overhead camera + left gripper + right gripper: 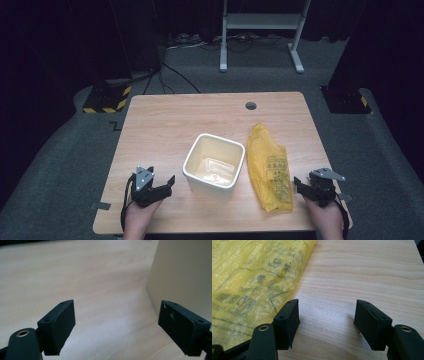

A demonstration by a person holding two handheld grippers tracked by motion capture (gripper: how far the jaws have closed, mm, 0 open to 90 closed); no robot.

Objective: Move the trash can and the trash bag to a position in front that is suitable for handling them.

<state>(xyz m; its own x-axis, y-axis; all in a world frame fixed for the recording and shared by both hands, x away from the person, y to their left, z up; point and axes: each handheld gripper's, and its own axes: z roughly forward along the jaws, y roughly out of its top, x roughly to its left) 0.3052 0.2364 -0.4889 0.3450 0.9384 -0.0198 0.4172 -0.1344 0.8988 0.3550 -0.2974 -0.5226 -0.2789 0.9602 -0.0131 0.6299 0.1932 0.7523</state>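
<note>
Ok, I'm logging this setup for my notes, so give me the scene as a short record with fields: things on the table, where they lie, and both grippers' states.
table: light wood table, round hole near far edge
container: white square tub, upright, open top, mid-table
bag: yellow printed plastic bag, lying flat beside the tub
left gripper: left gripper, jaws open, nothing between them, near the tub's wall
right gripper: right gripper, jaws open, empty, next to the bag's edge
</note>
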